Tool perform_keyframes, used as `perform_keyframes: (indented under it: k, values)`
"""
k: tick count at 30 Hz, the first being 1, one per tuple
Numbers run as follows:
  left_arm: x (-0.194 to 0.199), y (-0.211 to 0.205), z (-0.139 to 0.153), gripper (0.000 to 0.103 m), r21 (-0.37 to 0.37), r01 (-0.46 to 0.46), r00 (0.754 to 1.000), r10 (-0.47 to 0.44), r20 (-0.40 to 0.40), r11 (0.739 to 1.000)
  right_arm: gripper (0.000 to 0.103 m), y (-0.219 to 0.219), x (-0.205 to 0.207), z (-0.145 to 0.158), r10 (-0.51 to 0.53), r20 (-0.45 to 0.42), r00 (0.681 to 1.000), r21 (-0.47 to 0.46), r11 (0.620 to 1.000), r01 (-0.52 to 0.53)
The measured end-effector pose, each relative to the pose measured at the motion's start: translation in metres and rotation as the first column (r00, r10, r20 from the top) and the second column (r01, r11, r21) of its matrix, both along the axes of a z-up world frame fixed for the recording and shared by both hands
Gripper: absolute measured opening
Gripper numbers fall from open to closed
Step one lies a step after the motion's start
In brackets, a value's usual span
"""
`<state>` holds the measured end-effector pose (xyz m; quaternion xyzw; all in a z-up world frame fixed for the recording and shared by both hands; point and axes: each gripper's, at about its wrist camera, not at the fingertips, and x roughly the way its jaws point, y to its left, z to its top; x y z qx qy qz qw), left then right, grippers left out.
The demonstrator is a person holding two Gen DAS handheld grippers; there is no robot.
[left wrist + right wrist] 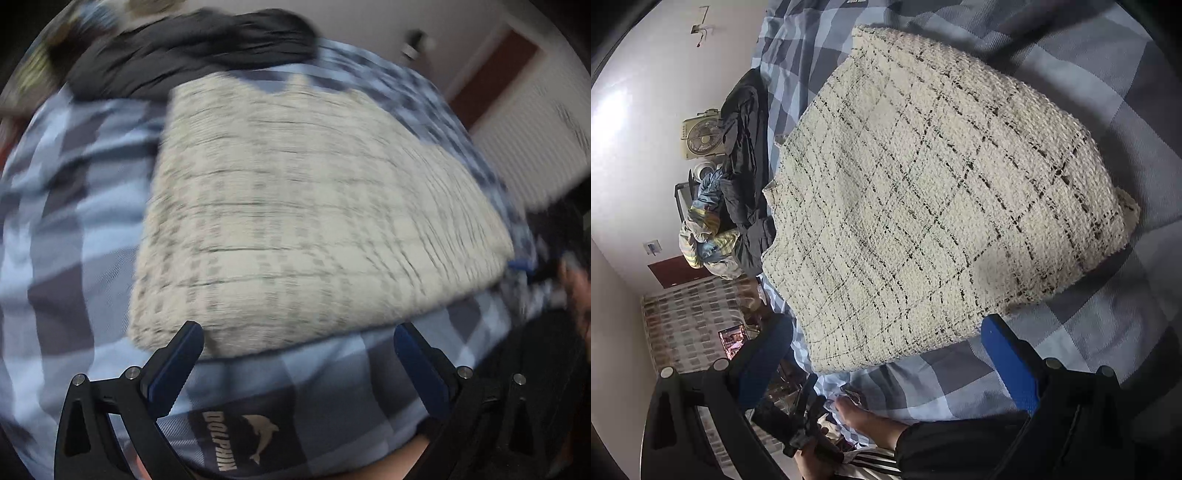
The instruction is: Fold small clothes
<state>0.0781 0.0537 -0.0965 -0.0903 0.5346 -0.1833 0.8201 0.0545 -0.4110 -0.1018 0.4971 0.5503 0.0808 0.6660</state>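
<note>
A cream tweed garment (314,206) with thin dark check lines lies folded flat on a bed with a blue and grey checked sheet (74,221). The left wrist view is blurred by motion. My left gripper (297,332) is open just above the garment's near edge, its blue-padded fingers (173,369) wide apart with nothing between them. In the right wrist view the same garment (942,192) fills the middle of the sheet (1108,350). My right gripper (886,325) is open at its near corner, and its pads do not grip the cloth.
A heap of dark clothing (746,155) lies at the far end of the bed, with a bundle of coloured clothes (705,229) beside it. A fan (701,136) stands by the white wall. The bed's edge drops to a patterned floor (687,317). A person's foot (864,417) is below.
</note>
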Motion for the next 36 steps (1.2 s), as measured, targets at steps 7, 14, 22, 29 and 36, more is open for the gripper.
perform_keyframes:
  k: [7, 14, 22, 29, 36]
  values:
    - [0.021, 0.005, -0.016, 0.103, -0.006, -0.026, 0.998, 0.025, -0.05, 1.0, 0.1, -0.002, -0.001, -0.002, 0.0, -0.007, 1.0, -0.006, 1.0, 0.0]
    - [0.036, -0.007, -0.048, 0.103, 0.027, -0.036, 0.991, 0.039, -0.13, 0.999, 0.1, 0.0, -0.002, -0.001, 0.0, -0.013, 1.0, -0.003, 1.0, 0.0]
    - [0.034, -0.004, -0.051, 0.103, 0.061, -0.119, 0.98, 0.127, -0.154, 0.991, 0.1, -0.003, -0.004, 0.003, -0.02, 0.019, 1.0, 0.015, 1.0, 0.02]
    - [0.011, 0.005, 0.002, 0.101, 0.341, -0.314, 0.949, 0.304, 0.083, 0.886, 0.1, -0.037, -0.031, 0.013, -0.228, -0.024, 0.973, -0.101, 0.969, 0.224]
    - [-0.014, 0.014, 0.006, 0.102, 0.077, -0.297, 0.94, 0.306, -0.153, 0.952, 0.1, -0.04, -0.027, -0.002, -0.269, -0.149, 0.952, -0.172, 0.955, 0.243]
